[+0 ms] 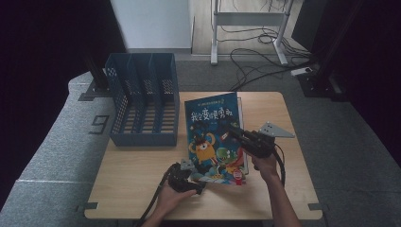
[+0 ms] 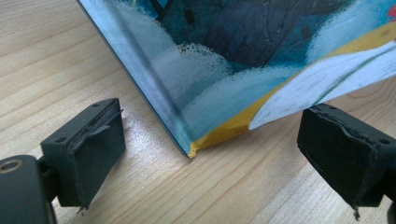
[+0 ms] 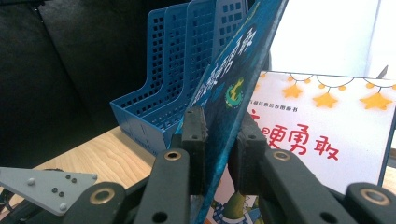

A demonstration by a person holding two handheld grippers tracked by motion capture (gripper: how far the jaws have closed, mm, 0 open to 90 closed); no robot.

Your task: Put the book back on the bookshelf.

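Currently the top book [image 1: 215,137] is pinched along its 3 o'clock edge by my right gripper [image 1: 230,128], cover tilted up off a second book [image 3: 327,140] lying beneath. My left gripper [image 1: 196,182] sits at the lifted book's 7 o'clock corner.

Risks, as I judge them:
- Thin cover, one-edge grip. It could sag or slide out of the right jaws if I swing it fast.
- Near corner rests on the table [image 1: 142,175]; dragging may snag or bend it.
- Lower book could shift along with it.
- Rack [image 1: 144,101] at 10 o'clock has narrow slots; a tilted entry could catch a divider.

Jaws: right clamped on the cover, pads on both faces. Left spread wide, the corner between them, touching neither pad.
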